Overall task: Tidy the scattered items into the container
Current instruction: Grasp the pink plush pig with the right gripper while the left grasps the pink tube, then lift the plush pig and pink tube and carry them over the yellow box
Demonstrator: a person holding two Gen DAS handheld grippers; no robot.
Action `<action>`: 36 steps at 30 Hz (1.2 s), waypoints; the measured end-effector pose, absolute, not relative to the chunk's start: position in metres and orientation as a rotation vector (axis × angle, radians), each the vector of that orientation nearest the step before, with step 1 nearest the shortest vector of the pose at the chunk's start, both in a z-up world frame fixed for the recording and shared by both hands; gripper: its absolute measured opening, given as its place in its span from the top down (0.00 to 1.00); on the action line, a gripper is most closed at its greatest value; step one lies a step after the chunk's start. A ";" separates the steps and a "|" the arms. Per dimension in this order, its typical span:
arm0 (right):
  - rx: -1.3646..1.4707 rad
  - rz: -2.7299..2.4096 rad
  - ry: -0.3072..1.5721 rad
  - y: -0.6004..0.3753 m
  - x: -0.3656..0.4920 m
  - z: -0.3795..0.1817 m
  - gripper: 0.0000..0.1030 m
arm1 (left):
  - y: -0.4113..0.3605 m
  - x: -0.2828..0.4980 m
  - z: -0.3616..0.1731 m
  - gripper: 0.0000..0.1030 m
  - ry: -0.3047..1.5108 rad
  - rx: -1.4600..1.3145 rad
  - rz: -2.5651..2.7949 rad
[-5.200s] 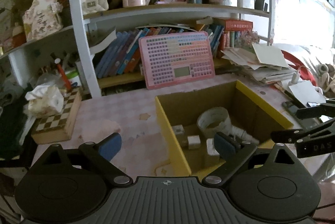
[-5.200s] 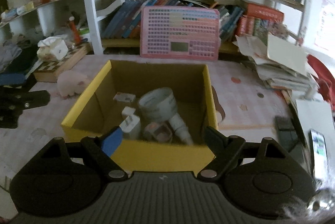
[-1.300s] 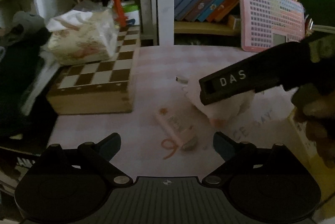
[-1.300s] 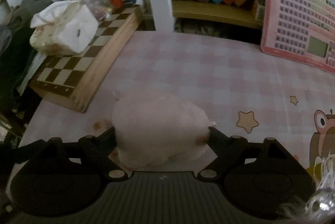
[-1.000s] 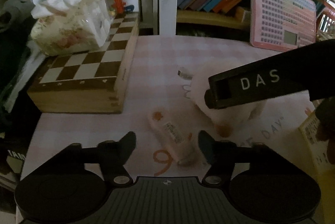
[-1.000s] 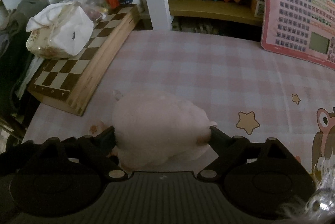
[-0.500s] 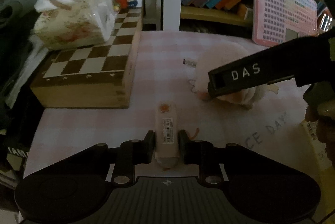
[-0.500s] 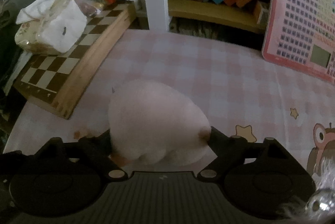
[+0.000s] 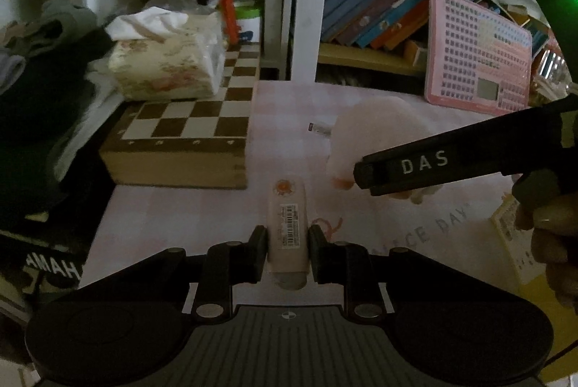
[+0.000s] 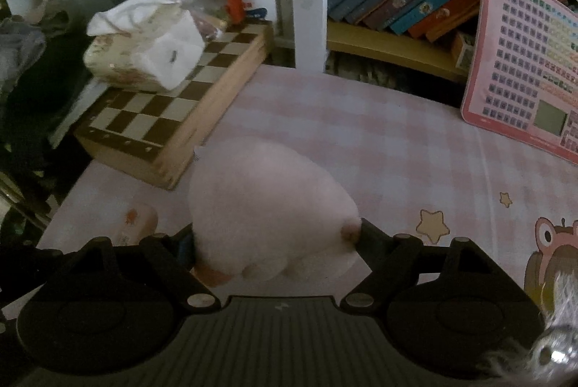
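Both grippers are loaded here. The left gripper (image 9: 287, 248) is clamped on a small pink tube (image 9: 287, 228), pads pressing its sides near the cap end. The tube's long axis runs straight ahead, in line with the fingers, its orange-marked end pointing away toward the chessboard box (image 9: 180, 148).

Over on the right, the right gripper (image 10: 276, 239) has a fluffy pink plush toy (image 10: 267, 210) squeezed between its fingers, the jaws standing wide around that fat body. The toy looks just clear of the checked tablecloth (image 10: 361, 141), though I can't tell for sure.

Now, the container. Only a yellow corner of the box (image 9: 520, 249) shows, at the right edge of the left wrist view, beyond the right gripper. So both loads have to travel rightward, and by my reading the right hand sits nearer and should drop first.
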State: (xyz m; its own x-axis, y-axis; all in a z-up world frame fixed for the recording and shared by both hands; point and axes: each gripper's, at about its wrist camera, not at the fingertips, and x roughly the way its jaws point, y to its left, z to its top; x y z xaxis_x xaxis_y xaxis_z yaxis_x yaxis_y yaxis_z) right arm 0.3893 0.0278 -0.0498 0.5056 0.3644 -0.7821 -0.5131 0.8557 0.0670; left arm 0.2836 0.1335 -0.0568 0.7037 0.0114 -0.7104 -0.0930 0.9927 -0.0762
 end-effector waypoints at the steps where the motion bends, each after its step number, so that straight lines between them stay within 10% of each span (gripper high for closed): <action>1: -0.181 0.535 0.893 0.027 0.385 -0.048 0.18 | 0.135 0.279 -0.055 0.78 0.785 -0.113 0.058; 36: -0.143 0.548 0.818 -0.001 0.224 -0.003 0.18 | 0.152 0.132 0.004 0.78 0.652 -0.165 -0.005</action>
